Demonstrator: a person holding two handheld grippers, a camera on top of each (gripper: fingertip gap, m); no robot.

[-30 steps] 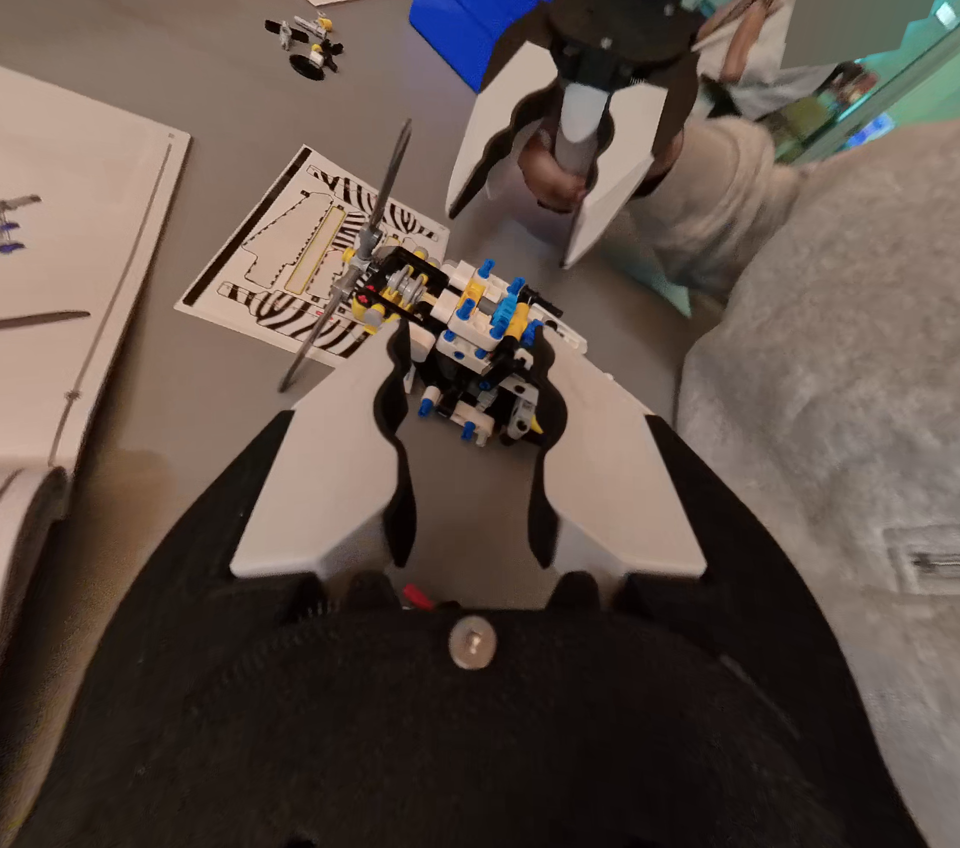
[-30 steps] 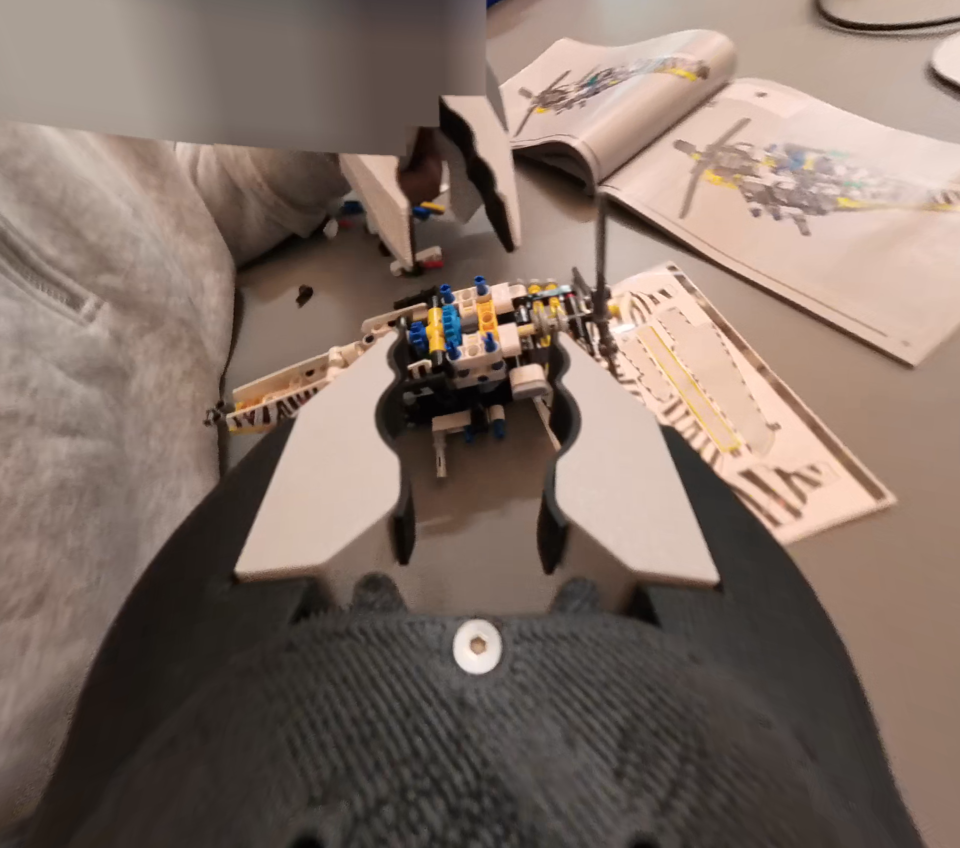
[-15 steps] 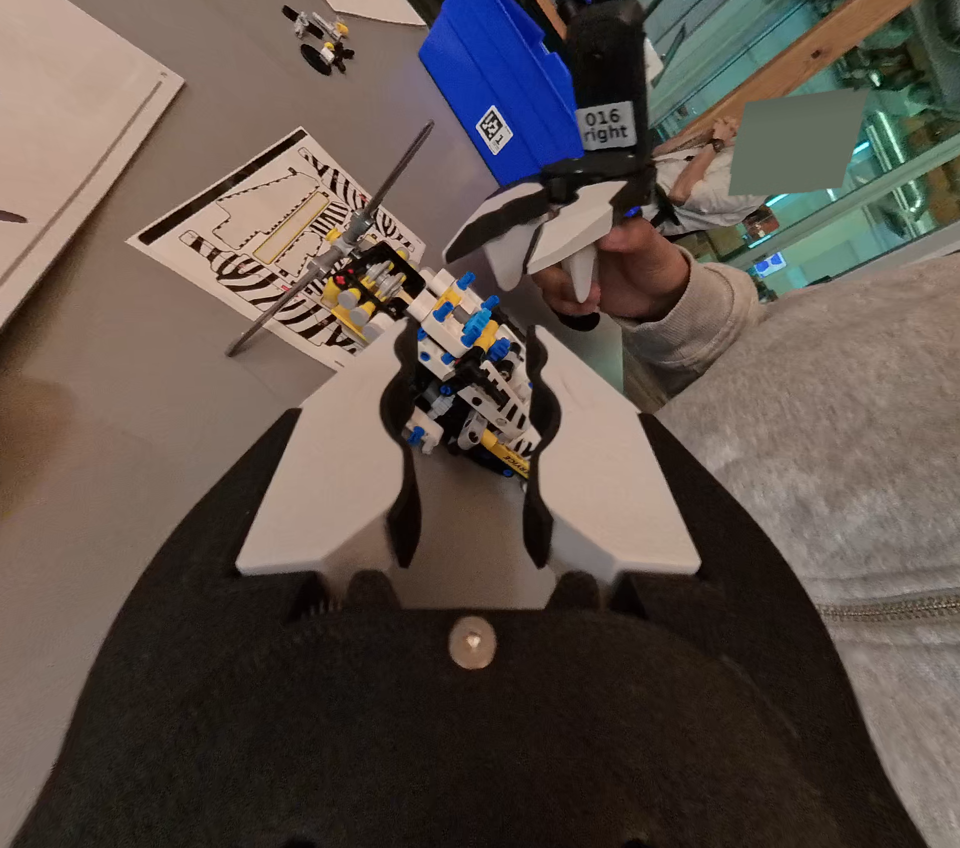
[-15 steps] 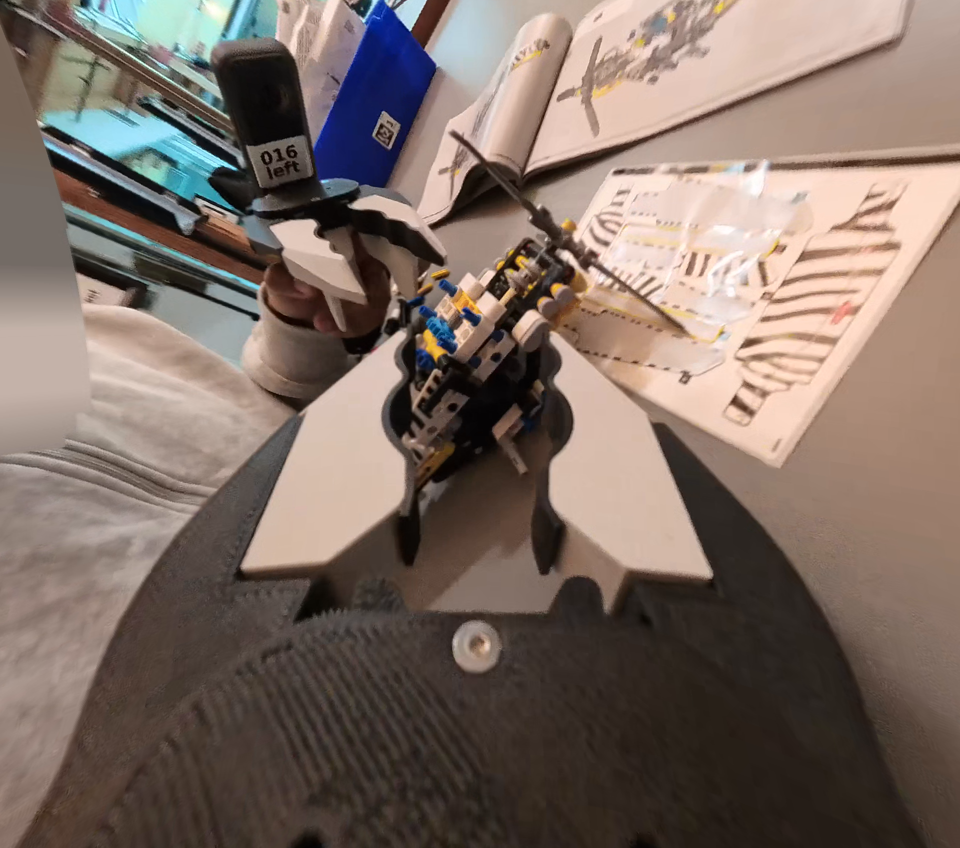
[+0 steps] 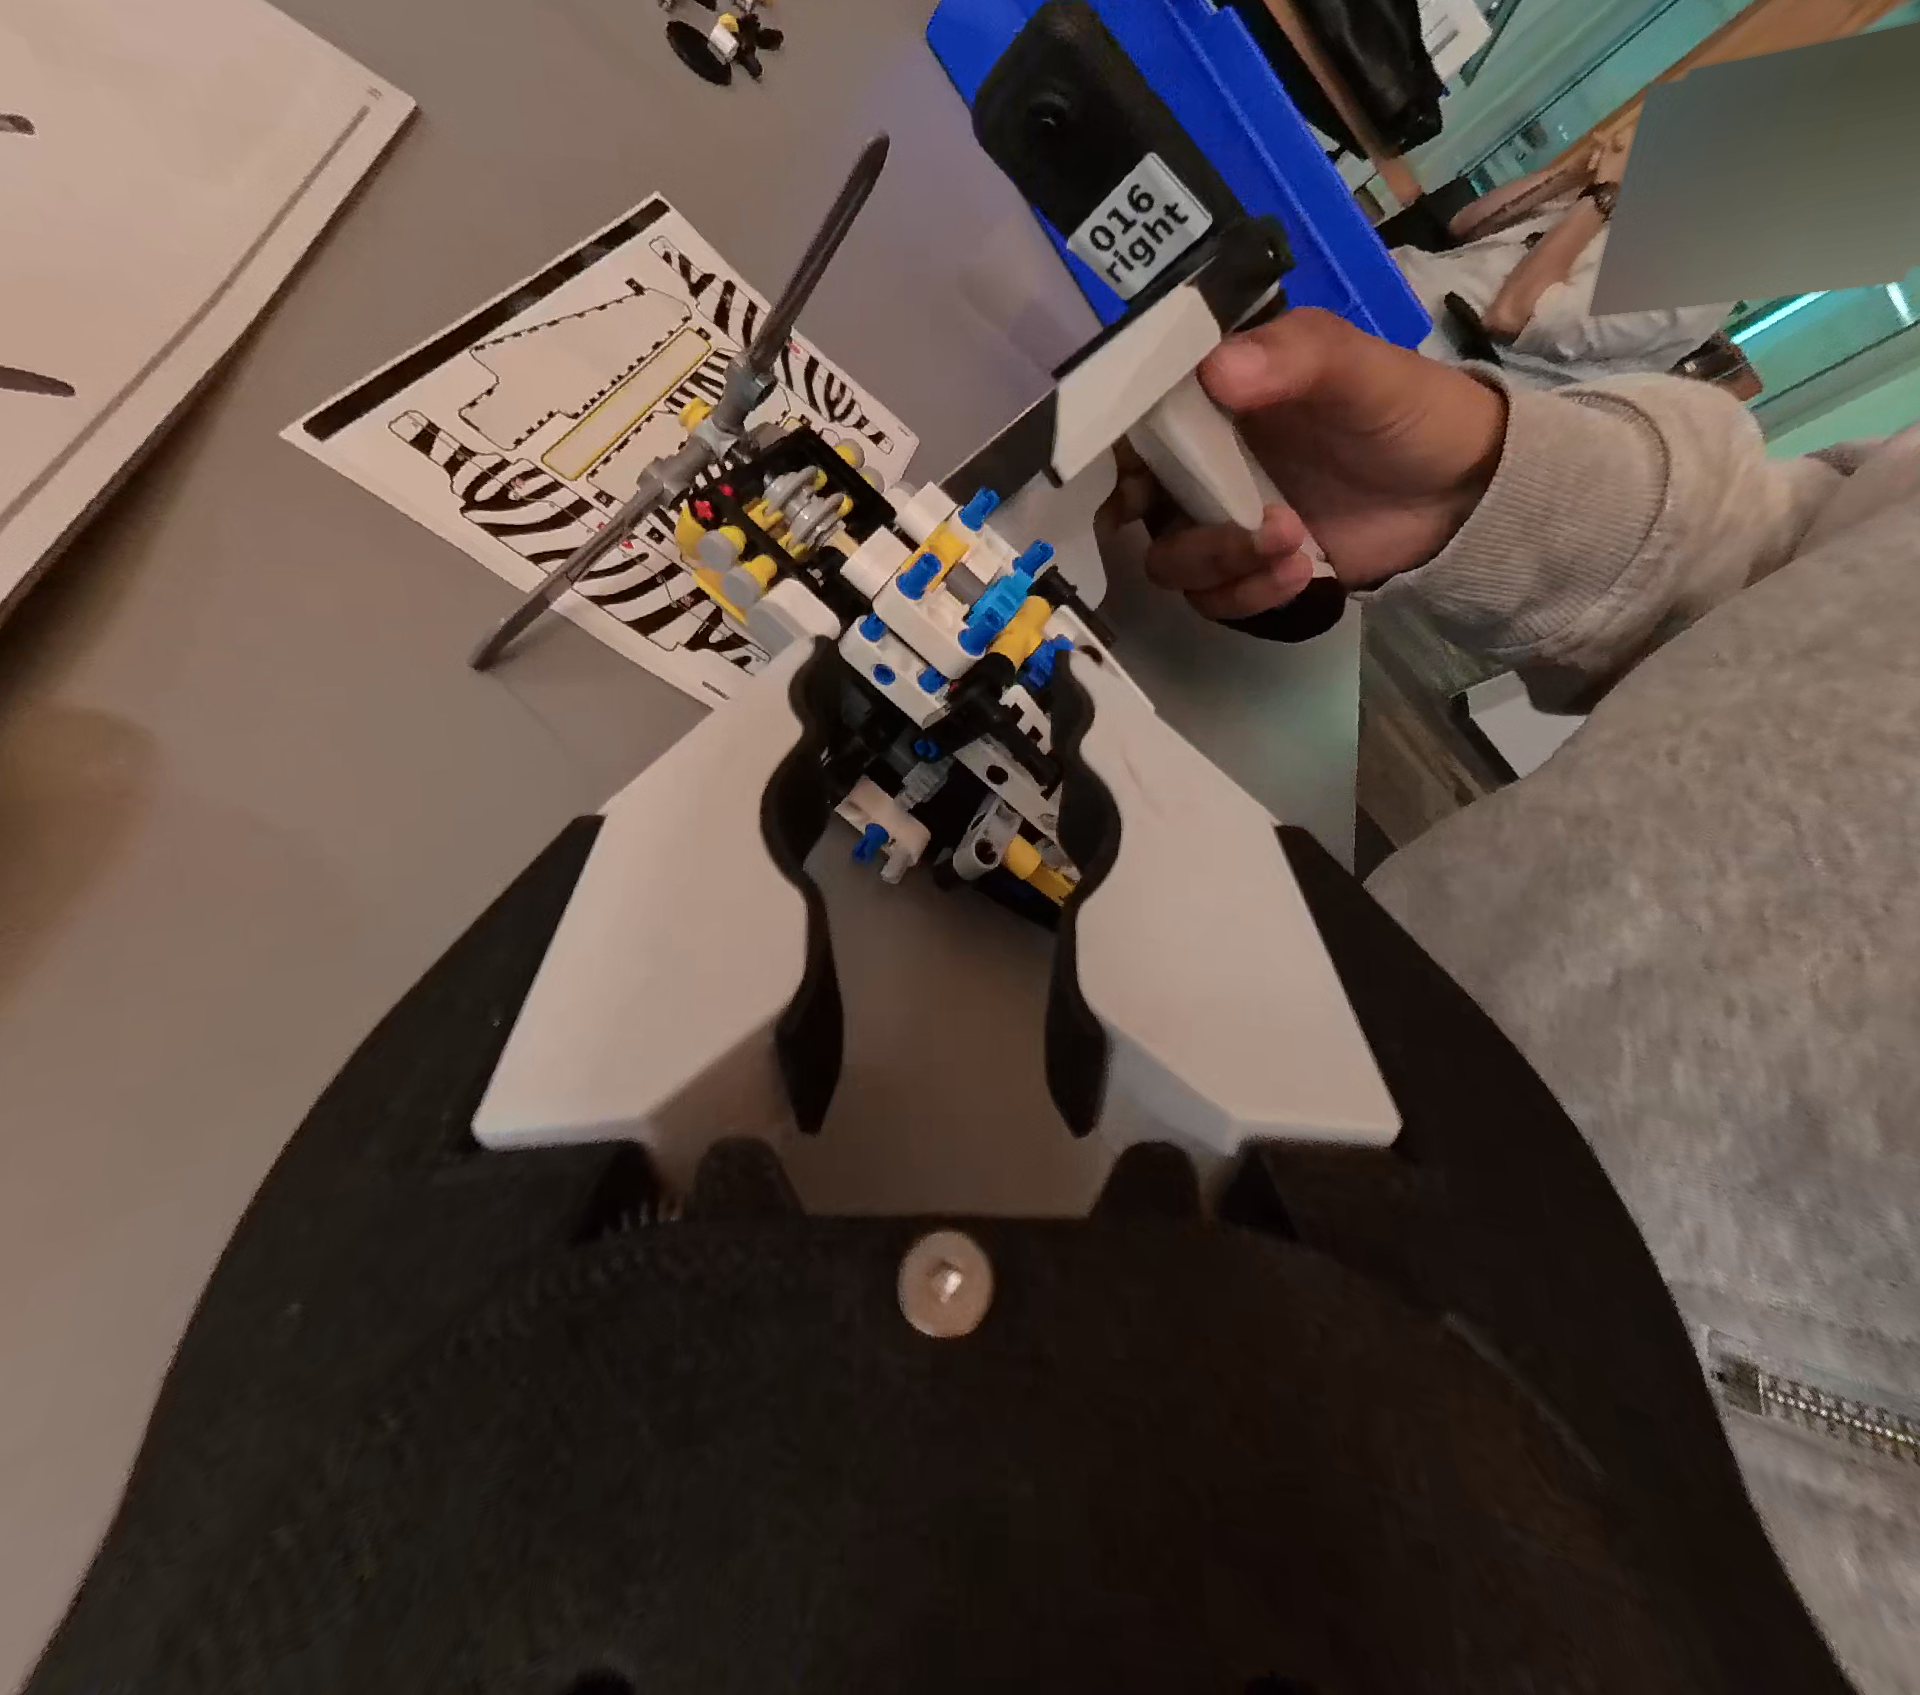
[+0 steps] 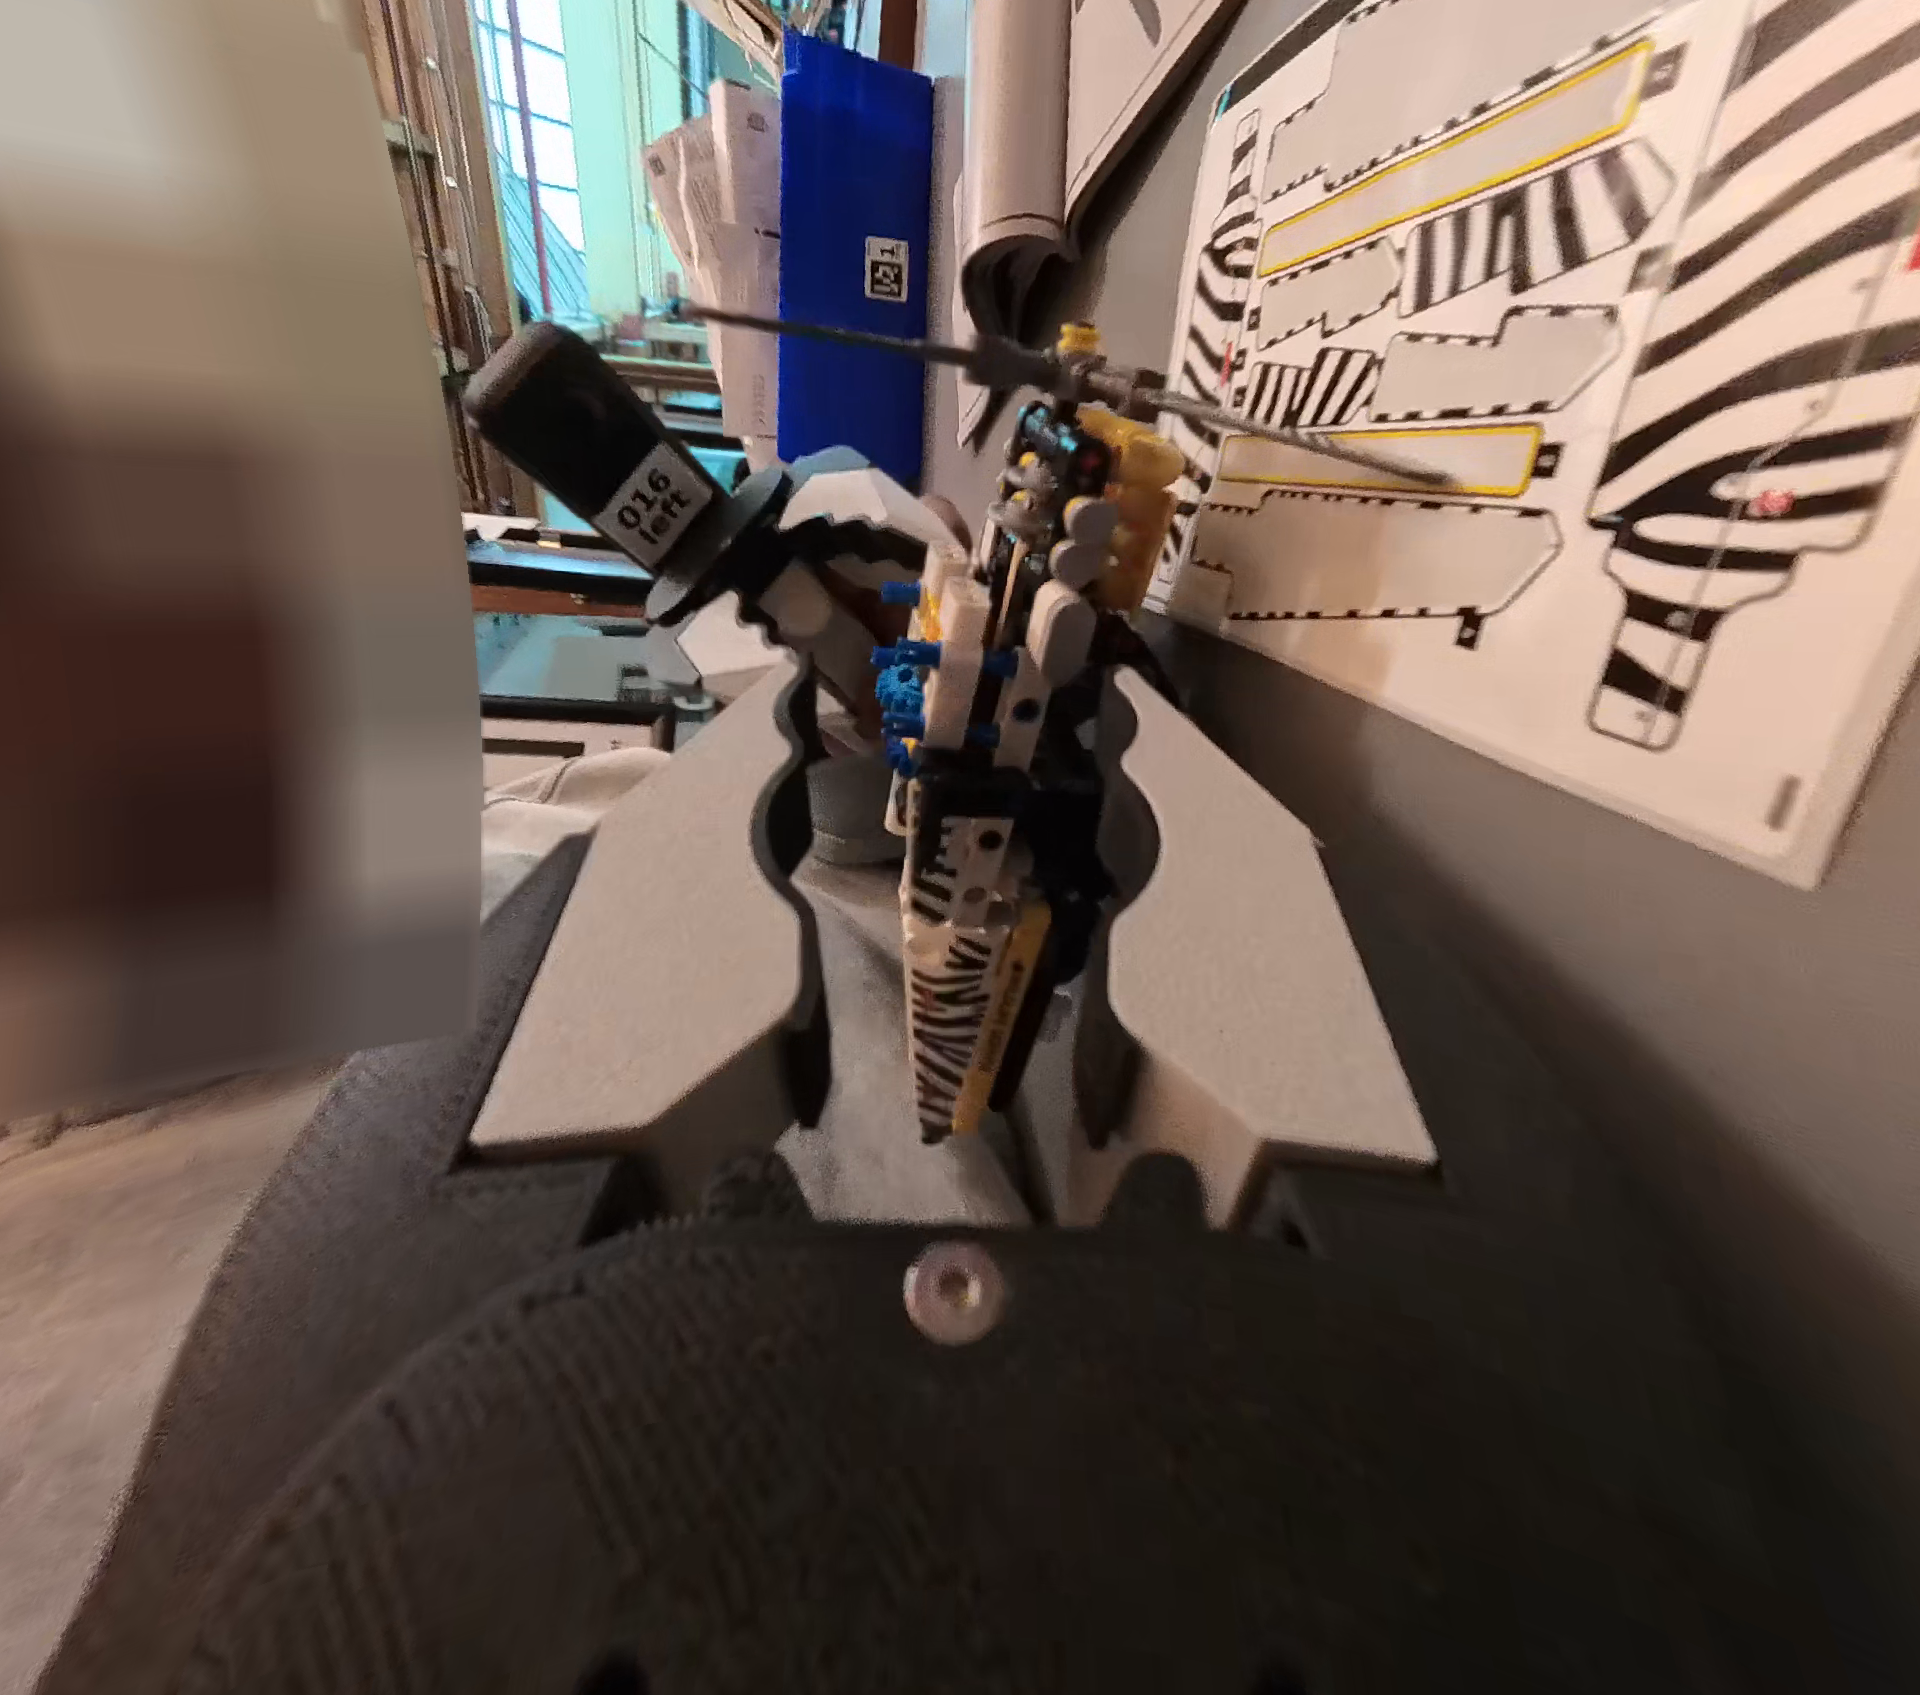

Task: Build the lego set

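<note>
Clearly we are partway through: the model (image 5: pixel 914 606) already has a rotor (image 5: pixel 727 409), a white and black body studded with blue pins and yellow parts, and a zebra-striped panel (image 6: pixel 961 1001) along one side. What is left, we judge, is a good deal: open pins wait for parts, and a small sub-assembly (image 5: pixel 717 14) lies loose on the bench (image 5: pixel 208 710), well beyond and left of our fingers.

The sticker sheet (image 5: pixel 613 419) lies on the bench just past the left fingers, under the rotor, with several shapes already gone.

Our left gripper (image 5: pixel 940 710) has its fingers around the model's near end, the black pads close against either side; we take it as pinching the model, which is tilted with the rotor pointing up and left, away from the fingers.

Our right gripper (image 6: pixel 956 731) comes in from the far side. Its fingers straddle the striped end: the right pad looks pressed to the black body, while a gap shows by the left pad, so we cannot tell whether it truly grips. The striped panel runs back between the fingers toward the palm, and the rotor stands beyond the tips.
</note>
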